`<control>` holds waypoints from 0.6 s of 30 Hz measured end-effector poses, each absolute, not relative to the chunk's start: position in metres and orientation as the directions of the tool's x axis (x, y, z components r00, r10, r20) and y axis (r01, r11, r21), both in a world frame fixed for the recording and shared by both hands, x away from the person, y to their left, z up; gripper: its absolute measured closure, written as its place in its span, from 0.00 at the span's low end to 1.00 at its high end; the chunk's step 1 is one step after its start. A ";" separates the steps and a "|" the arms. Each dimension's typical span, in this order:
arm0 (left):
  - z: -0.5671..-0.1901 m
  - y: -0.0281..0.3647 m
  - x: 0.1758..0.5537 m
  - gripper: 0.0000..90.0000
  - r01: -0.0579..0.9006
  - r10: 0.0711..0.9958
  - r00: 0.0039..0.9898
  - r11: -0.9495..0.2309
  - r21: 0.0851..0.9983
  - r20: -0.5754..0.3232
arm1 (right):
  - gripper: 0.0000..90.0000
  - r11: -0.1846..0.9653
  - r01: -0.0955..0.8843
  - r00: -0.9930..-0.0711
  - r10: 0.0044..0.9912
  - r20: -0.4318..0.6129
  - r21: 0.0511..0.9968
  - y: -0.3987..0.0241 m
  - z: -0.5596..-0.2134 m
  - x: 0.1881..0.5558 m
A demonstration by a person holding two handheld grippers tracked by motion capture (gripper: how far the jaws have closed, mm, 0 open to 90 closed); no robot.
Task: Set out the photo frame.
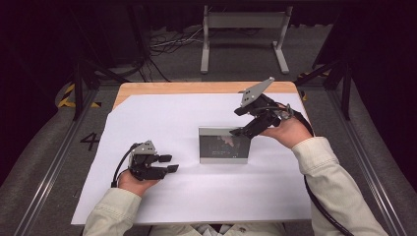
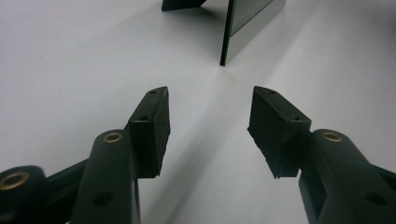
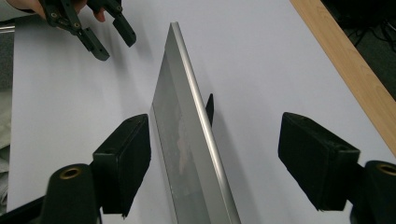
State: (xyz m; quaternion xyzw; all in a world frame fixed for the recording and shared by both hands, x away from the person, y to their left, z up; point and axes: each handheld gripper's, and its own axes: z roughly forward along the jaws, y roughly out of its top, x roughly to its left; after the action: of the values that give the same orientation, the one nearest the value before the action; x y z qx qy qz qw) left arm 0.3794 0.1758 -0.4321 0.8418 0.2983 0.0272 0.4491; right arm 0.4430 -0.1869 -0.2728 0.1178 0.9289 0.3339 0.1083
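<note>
white sheet (image 1: 162, 123), wooden table (image 1: 196, 87), metal stand (image 1: 244, 20)

Grippers: two, one in each of my hands; my left gripper (image 1: 171, 163) and my right gripper (image 1: 238, 132)
Jaws: two black ones on each gripper, four in all
Grey three-cornered plates: two, one atop each gripper
Picture frames: one silver picture frame (image 1: 223, 145), standing upright
Props behind the frame: one dark prop (image 3: 209, 108)
White sheets: one white sheet (image 1: 162, 118) over the table
Wooden tables: one wooden table (image 1: 196, 87)
Metal stands: one metal stand (image 1: 244, 22) on the floor beyond
</note>
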 end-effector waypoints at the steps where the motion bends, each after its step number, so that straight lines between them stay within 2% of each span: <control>1: -0.432 0.176 0.379 0.54 0.478 0.527 0.820 -0.418 0.773 -0.223 | 0.29 0.747 0.150 -0.947 0.297 -0.123 0.648 -0.190 -0.272 0.442; 18: -0.432 0.173 0.383 0.52 0.475 0.526 0.821 -0.415 0.776 -0.221 | 0.26 0.697 0.198 -0.918 0.379 -0.120 0.689 -0.239 -0.266 0.430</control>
State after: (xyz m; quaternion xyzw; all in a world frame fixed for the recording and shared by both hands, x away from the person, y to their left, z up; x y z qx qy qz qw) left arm 0.3827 0.1735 -0.4324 0.8405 0.2977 0.0286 0.4517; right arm 0.4298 -0.2394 -0.2659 0.1580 0.9123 0.3558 0.1273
